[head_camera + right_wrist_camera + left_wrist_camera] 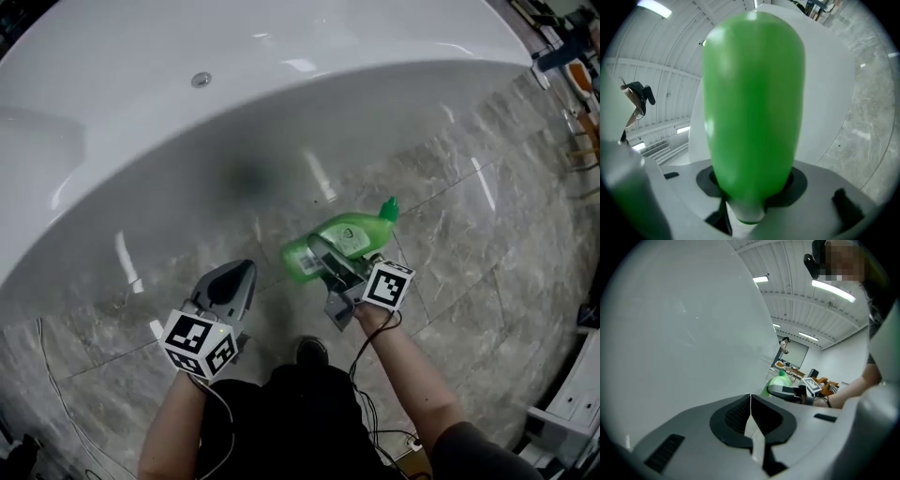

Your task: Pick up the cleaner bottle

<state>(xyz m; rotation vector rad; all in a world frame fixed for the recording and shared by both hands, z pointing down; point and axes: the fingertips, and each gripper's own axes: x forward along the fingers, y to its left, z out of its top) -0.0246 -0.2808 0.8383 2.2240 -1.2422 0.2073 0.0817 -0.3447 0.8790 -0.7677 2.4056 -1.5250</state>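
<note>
Grey marble floor (pixel 469 281) below, white bathtub (pixel 281 94) curving across the top. At left, left gripper (pixel 232 281): jaws pressed together on nothing, aimed at the tub wall, well apart from the bottle. To its right, right gripper (pixel 330 261): jaws partway apart, clamped around the body of the green cleaner bottle (pixel 342 239). Seemingly clear of the floor, long axis slanting across the jaws from lower left up to the cap (pixel 388 208) at upper right. Pick-up apparently in the right hand alone, with no need of the left.
</note>
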